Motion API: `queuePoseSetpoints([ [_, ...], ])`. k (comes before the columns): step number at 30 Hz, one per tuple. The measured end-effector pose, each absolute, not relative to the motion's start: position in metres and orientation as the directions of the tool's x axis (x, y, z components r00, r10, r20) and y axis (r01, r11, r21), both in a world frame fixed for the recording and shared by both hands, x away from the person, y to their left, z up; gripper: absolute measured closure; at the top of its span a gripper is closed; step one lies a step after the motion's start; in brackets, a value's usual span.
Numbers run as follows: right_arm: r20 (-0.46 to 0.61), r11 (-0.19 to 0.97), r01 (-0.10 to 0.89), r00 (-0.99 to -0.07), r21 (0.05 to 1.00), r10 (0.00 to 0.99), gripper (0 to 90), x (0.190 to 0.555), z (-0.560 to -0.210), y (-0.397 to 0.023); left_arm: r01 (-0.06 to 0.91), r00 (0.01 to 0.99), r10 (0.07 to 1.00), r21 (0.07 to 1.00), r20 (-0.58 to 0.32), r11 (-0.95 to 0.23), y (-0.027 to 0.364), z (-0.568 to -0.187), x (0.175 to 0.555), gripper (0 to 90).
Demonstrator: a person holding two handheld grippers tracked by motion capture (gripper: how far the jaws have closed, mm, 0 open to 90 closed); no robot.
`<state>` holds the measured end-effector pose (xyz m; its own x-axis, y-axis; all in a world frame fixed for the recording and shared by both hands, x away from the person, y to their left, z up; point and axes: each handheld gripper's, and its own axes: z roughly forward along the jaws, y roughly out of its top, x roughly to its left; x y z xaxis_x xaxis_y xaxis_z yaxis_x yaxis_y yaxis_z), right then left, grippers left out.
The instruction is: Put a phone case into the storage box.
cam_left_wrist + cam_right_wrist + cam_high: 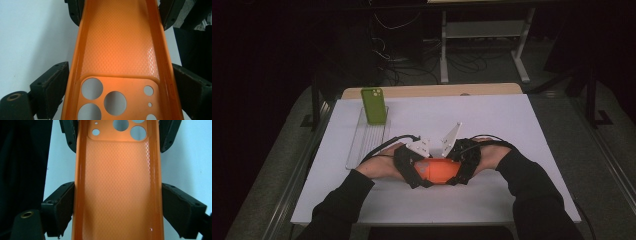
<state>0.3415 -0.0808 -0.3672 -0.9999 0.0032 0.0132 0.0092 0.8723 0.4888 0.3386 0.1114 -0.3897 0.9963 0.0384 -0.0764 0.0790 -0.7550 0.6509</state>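
Orange phone case [120, 50] held near-centre of white table [492, 120] btwn both grippers. Left gripper [117, 82] & right gripper [117, 202] jaws wide, clamping case's long edges. Prob. light, bendy, slick silicone; grip side rims, not thin back.

A white worktop [492, 115] is brightly lit from above, while the room around it lies in deep shadow. A strip of pale wood [432, 90] runs along its far edge. Beyond it, on a grey floor [482, 75], stands the white metal frame of another table [484, 30], with dark cables [404, 67] tangled loosely beneath and beside it. Dark metal stands [592, 95] flank the worktop at both sides.
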Motion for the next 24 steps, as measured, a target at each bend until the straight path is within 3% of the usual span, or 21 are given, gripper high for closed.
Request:
queuePoseSetpoints([
  [4, 0.009, 0.874, 0.009, -1.000, 0.486, 0.005, 15.5, 0.3420, -0.3670, -0.0817, 0.074, 0.997, 0.033, 0.651, -0.075, -0.756, 0.1116, -0.3894, 0.3381, 13.5],
  [18, 0.017, 0.870, 0.011, -1.000, 0.492, 0.003, 14.7, 0.3414, -0.3707, -0.0813, 0.074, 0.996, 0.027, 0.634, -0.083, -0.770, 0.1106, -0.3894, 0.3369, 16.1],
  [24, 0.012, 0.855, 0.053, -0.998, 0.517, 0.054, 5.3, 0.3409, -0.3698, -0.0846, 0.117, 0.993, 0.088, 0.630, -0.077, -0.768, 0.1118, -0.3919, 0.3359, 16.1],
])
